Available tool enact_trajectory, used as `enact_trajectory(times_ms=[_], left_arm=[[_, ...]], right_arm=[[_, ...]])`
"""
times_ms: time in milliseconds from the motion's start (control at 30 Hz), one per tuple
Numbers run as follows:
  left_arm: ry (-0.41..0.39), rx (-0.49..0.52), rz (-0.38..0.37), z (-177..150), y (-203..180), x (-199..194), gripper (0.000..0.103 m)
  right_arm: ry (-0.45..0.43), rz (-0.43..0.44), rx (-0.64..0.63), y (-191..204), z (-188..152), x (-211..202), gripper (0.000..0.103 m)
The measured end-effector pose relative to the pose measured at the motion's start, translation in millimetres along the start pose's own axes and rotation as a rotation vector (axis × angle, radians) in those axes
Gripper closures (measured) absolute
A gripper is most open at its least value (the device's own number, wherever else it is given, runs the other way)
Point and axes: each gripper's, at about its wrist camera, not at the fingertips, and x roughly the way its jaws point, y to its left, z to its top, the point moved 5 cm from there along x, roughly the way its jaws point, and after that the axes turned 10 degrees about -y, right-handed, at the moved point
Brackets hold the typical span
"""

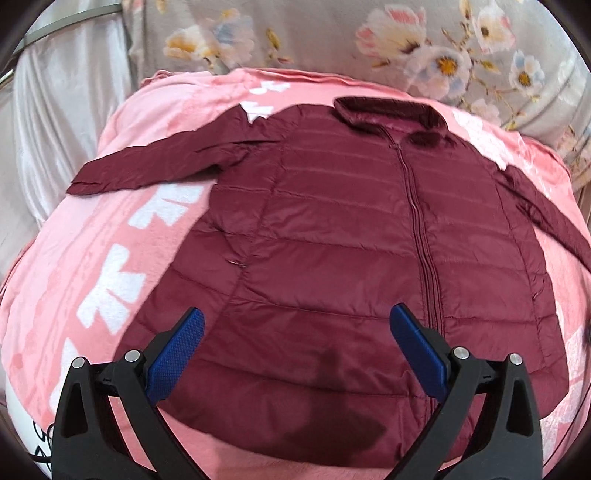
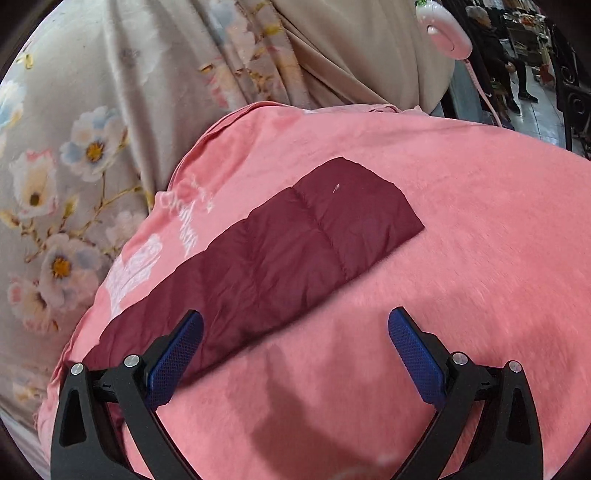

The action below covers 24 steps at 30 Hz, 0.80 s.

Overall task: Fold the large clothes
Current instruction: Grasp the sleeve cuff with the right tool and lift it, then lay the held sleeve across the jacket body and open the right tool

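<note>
A dark red quilted jacket lies flat and zipped on a pink blanket, collar at the far end, hem nearest me. One sleeve stretches out to the left, the other runs off to the right. My left gripper hovers open above the hem, with nothing between its blue pads. In the right wrist view, the right sleeve lies diagonally on the blanket, cuff at the far end. My right gripper is open over the sleeve's near part, its left pad above the fabric.
A floral sheet covers the surface beyond the blanket, also at the left in the right wrist view as floral sheet. A pink handheld device hangs at the upper right. A person sits far off on a tiled floor.
</note>
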Motion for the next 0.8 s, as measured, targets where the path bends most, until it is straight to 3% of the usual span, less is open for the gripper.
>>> enact_trajectory(times_ms=[100, 167, 267, 333, 400, 533, 633, 700, 800], left_arm=[[0.017, 0.005, -0.017, -2, -8, 9, 0.008], [0.036, -0.010, -0.050, -5, -14, 15, 0.009], [0.040, -0.061, -0.115, -8, -21, 22, 0.009], [0.014, -0.090, -0.122, -9, -22, 21, 0.009], [-0.002, -0.097, -0.108, -8, -23, 19, 0.009], [0.043, -0.032, -0.108, -8, -27, 21, 0.008], [0.041, 0.011, -0.073, -7, -24, 21, 0.008], [0.040, -0.005, -0.074, -7, -18, 20, 0.008], [0.045, -0.042, -0.056, -5, -7, 16, 0.008]], right_arm=[[0.003, 0.013, 0.024, 5, 6, 14, 0.005], [0.001, 0.032, 0.042, 7, 9, 20, 0.011], [0.004, 0.047, 0.072, 11, 12, 30, 0.039], [0.015, 0.086, 0.076, 19, 12, 38, 0.079], [-0.008, 0.082, 0.022, 37, 15, 37, 0.090], [-0.079, 0.200, -0.101, 105, 24, 8, 0.096], [-0.097, 0.390, -0.180, 182, 18, -36, 0.097], [-0.075, 0.533, -0.271, 243, -5, -69, 0.097], [-0.019, 0.677, -0.421, 312, -56, -106, 0.097]])
